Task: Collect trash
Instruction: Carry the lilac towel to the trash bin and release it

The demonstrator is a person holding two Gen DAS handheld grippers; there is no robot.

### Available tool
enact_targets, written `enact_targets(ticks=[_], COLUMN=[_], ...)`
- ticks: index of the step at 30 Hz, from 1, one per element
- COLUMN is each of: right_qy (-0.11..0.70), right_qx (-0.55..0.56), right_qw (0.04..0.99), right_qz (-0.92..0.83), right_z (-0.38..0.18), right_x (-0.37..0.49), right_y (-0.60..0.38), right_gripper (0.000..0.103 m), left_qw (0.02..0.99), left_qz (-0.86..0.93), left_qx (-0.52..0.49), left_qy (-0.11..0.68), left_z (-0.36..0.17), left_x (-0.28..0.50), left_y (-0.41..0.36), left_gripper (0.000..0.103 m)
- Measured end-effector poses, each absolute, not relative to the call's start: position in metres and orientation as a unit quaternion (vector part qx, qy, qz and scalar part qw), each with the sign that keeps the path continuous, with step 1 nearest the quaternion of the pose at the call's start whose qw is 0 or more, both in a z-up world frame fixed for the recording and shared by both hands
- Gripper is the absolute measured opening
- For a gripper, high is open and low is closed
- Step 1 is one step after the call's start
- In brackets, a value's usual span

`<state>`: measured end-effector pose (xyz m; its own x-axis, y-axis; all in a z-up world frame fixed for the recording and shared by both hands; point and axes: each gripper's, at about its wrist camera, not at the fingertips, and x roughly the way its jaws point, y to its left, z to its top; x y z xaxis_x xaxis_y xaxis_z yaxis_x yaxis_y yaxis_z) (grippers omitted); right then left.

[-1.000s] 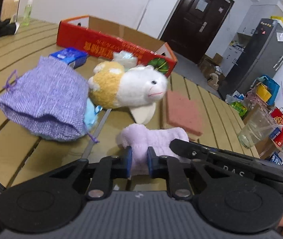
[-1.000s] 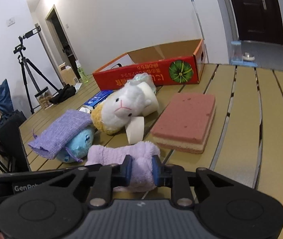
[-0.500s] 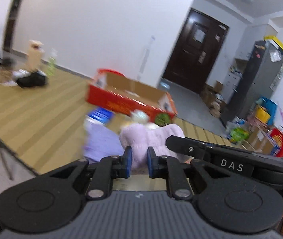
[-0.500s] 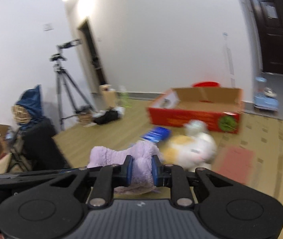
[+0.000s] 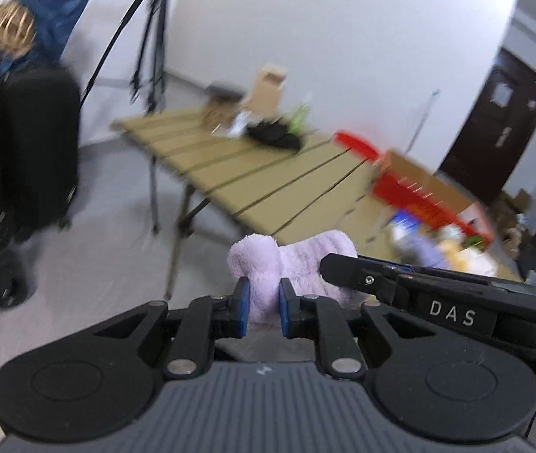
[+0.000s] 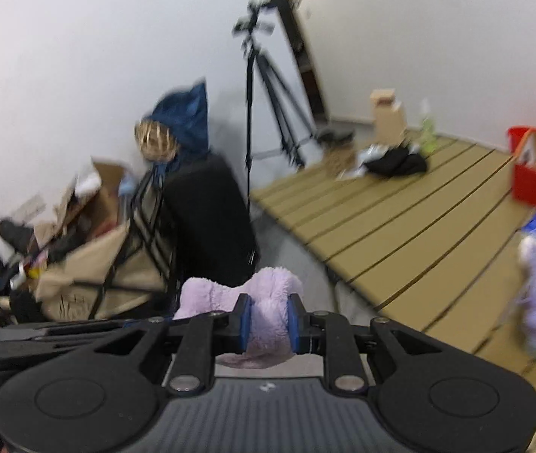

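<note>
Left wrist view shows the left gripper [image 5: 261, 307] pinching one end of a lilac fluffy cloth [image 5: 294, 264], its blue pads pressed into the pile, while the right gripper [image 6: 269, 322] pinches the other end of the same cloth from about 3 o'clock. Both hold it in the air off the edge of the slatted table [image 5: 252, 173], which lies at 1 o'clock in this view. Right wrist view looks toward 10 o'clock at a heap of clutter: a beige folding cart [image 6: 90, 264] with cardboard and a black suitcase [image 6: 207, 222] beside it. Where the trash goes I cannot tell; no bin is plainly visible. Carrying well, I'd judge, means moving both hands together so the cloth is neither stretched nor sagging, and releasing only once it hangs right over the receptacle.
</note>
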<state>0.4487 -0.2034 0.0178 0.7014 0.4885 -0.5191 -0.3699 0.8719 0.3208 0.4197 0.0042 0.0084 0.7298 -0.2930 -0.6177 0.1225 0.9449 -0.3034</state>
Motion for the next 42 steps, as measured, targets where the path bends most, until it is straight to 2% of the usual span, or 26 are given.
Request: enact_targets(ticks=[7, 16, 20, 21, 22, 26, 28, 29, 36, 42], right_qy=[0.421, 0.537, 0.57, 0.578, 0.583, 0.59, 0.589, 0.589, 0.581, 0.549], right_qx=[0.069, 0.078, 0.088, 0.087, 0.086, 0.084, 0.08, 0.077, 0.072, 0.061], right_qw=[0.877, 0.816, 0.794, 0.787, 0.784, 0.78, 0.782, 0.782, 0.79, 0.813], right_qz=[0.223, 0.196, 0.194, 0.196, 0.196, 0.191, 0.188, 0.187, 0.182, 0.183], right_z=[-0.082, -0.214, -0.251, -0.259, -0.263, -0.276, -0.276, -0.276, -0.264, -0.23], right_x=[0.492, 0.529, 0.545, 0.547, 0.55, 0.558, 0.559, 0.559, 0.558, 0.534], right_y=[-0.146, -0.149, -0.153, -0.152, -0.152, -0.15, -0.149, -0.149, -0.153, -0.157], right_gripper=[0.02, 0.02, 0.026, 0.027, 0.029, 0.032, 0.032, 0.032, 0.037, 0.039], left_qw=[0.869, 0.798, 0.786, 0.787, 0.787, 0.784, 0.786, 0.786, 0.782, 0.809], left_qz=[-0.07, -0.028, 0.004, 0.012, 0.018, 0.029, 0.042, 0.046, 0.053, 0.057], left_qx=[-0.145, -0.159, -0.141, -0.132, -0.126, -0.115, -0.107, -0.106, -0.108, -0.123], left_qy=[0.468, 0.58, 0.602, 0.602, 0.603, 0.609, 0.607, 0.607, 0.611, 0.572], left_z=[-0.093, -0.203, -0.226, -0.228, -0.229, -0.23, -0.229, -0.231, -0.231, -0.19], left_x=[0.463, 0.504, 0.516, 0.516, 0.519, 0.519, 0.517, 0.521, 0.521, 0.496], left_y=[0.037, 0.033, 0.035, 0.035, 0.034, 0.032, 0.032, 0.029, 0.032, 0.038], left_gripper=[0.016, 0.016, 0.023, 0.028, 0.034, 0.041, 0.055, 0.057, 0.058, 0.062])
